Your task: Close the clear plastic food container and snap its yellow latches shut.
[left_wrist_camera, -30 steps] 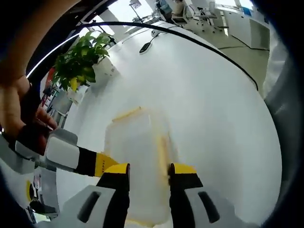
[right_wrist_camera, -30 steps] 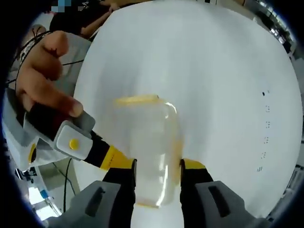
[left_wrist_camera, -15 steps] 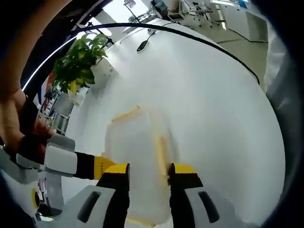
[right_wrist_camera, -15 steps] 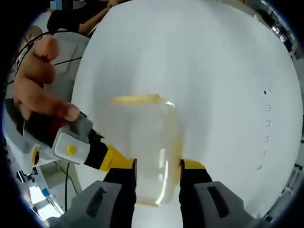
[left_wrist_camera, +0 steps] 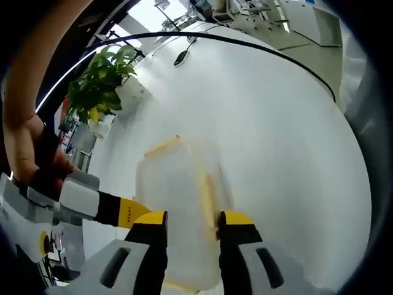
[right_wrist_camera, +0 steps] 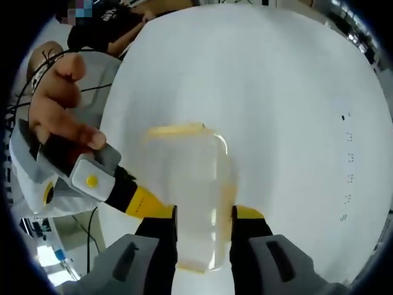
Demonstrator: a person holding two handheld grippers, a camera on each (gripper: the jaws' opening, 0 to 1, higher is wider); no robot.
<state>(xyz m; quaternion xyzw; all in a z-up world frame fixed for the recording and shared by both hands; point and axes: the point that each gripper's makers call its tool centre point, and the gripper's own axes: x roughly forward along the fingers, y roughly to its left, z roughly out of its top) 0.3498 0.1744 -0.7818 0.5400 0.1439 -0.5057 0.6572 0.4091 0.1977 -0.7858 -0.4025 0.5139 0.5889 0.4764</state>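
Clear container [left_wrist_camera: 178, 203] lid-on, on white table [left_wrist_camera: 282, 141], between both grippers. Left gripper [left_wrist_camera: 191, 222] jaws clamp its near end; right gripper [right_wrist_camera: 202, 216] jaws clamp opposite end. Yellow latch [right_wrist_camera: 177, 129] at far edge. Potted plant [left_wrist_camera: 101, 80] beyond.

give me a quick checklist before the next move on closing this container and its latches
1. Lid lying on the clear container: ok, it looks seated flat.
2. Far yellow latch snapped down: cannot tell.
3. Side yellow latch snapped down: cannot tell.
4. Left gripper astride the container: ok, a jaw stands on each side of it.
5. Right gripper astride the container: ok, same stance.
6. White table around the container free of obstacles: ok.
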